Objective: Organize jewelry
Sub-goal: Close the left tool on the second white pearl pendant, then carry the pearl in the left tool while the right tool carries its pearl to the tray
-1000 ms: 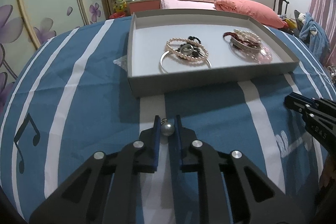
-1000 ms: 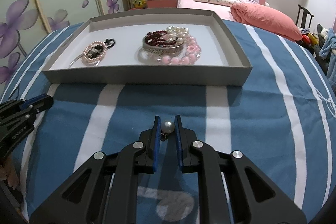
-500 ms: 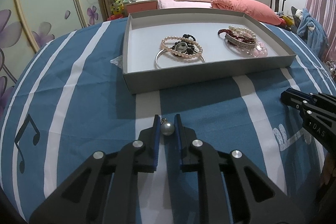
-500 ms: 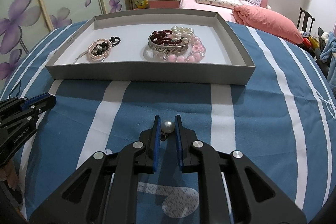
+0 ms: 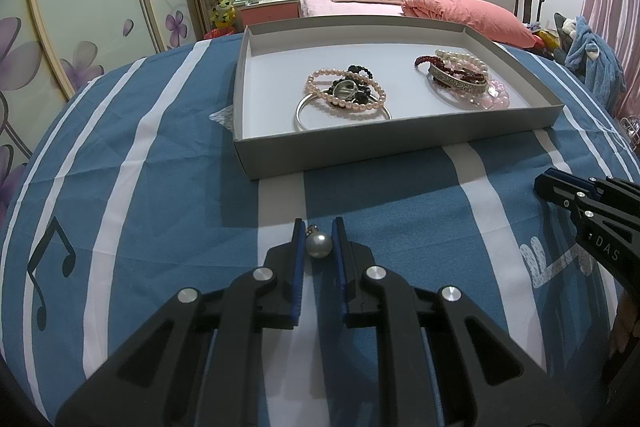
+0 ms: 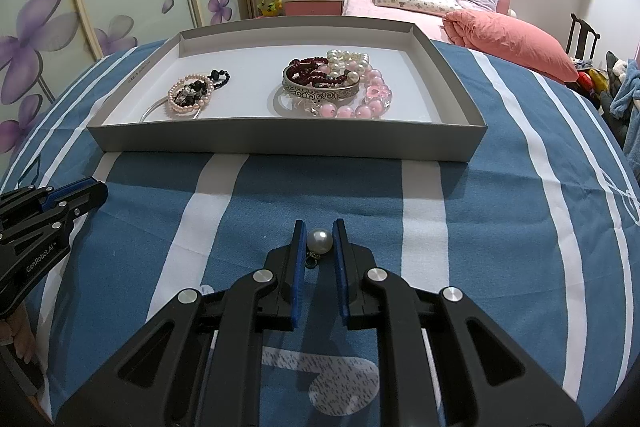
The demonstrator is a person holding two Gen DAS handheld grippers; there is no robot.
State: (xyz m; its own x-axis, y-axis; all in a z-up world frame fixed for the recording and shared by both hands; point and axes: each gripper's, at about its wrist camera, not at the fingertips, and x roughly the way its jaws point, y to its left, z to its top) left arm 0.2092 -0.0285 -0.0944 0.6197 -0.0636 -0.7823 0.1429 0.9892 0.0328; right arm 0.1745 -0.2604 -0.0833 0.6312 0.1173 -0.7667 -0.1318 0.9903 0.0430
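My left gripper point(image 5: 318, 241) is shut on a grey pearl earring point(image 5: 319, 245), held above the blue striped cloth, short of the grey tray point(image 5: 360, 151). My right gripper point(image 6: 319, 241) is shut on a white pearl earring point(image 6: 319, 241), also short of the tray point(image 6: 280, 143). In the tray lie a pink pearl bracelet with black beads and a silver bangle point(image 5: 344, 95) point(image 6: 188, 97), and a heap with a silver cuff, red beads, white pearls and pink beads point(image 5: 464, 79) point(image 6: 336, 85). Each gripper shows at the edge of the other's view point(image 5: 580, 199) point(image 6: 52, 203).
The tray sits on a table covered with a blue cloth with white stripes point(image 5: 140, 167). Behind are a bed with pink bedding point(image 5: 400, 3), a nightstand point(image 5: 268, 7), wardrobe doors with purple flowers point(image 5: 80, 27) and a chair with clothes point(image 5: 592, 67).
Both grippers have drawn back a little from the tray, each still holding its pearl earring. The tray looks smaller and farther in both views.
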